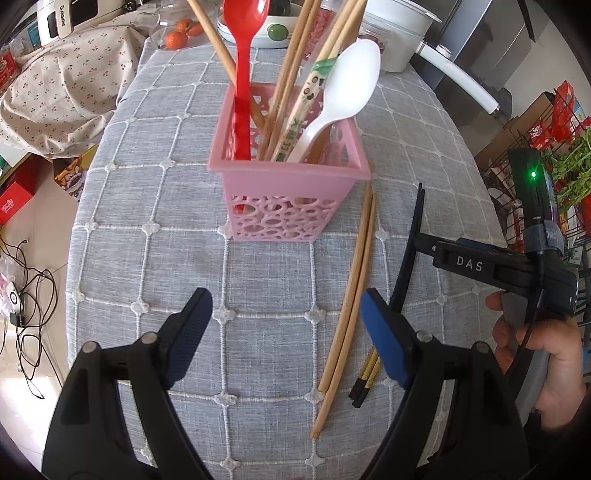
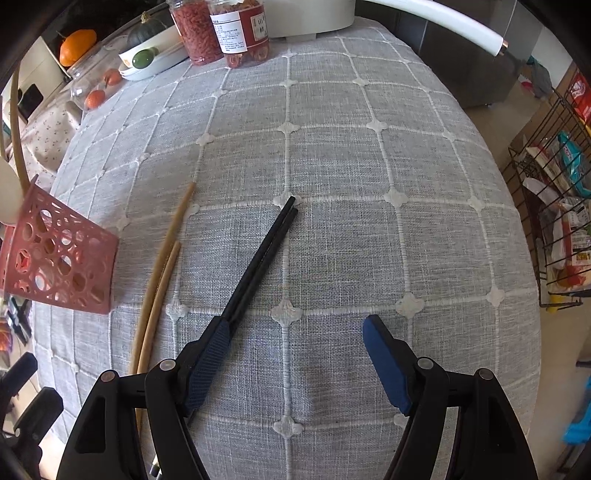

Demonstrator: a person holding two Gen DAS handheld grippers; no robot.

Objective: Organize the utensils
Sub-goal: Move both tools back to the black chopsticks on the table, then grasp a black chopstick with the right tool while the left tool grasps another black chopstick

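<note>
Your left tool (image 1: 286, 332) hangs wide open over the grey checked cloth (image 1: 258, 280) on the counter, gripping nothing. Just ahead of it stands the pink basket (image 1: 280, 206), upright, with a red spoon (image 1: 245, 48), a white spoon (image 1: 343, 88) and several chopsticks leaning inside it.

To the right of the basket two bamboo chopsticks (image 1: 351, 295) lie side by side on the cloth, touching each other – their far ends reach almost to the basket's right corner, their near ends pass inside your left tool's right finger. Right of those lie the black chopsticks (image 2: 258, 258), also together; their far tips rest on a stitched knot of the cloth, well to the right of the basket.

Your right tool (image 2: 291, 354) is open too. Its left finger (image 2: 207, 365) sits over the near part of the black chopsticks, and its right finger stands well apart from them – nothing is clamped. Whether the left finger touches them, you cannot tell from these views.

Beyond the basket, at the far edge of the counter, stand two jars (image 2: 218, 29) and a white dish (image 2: 155, 62).
</note>
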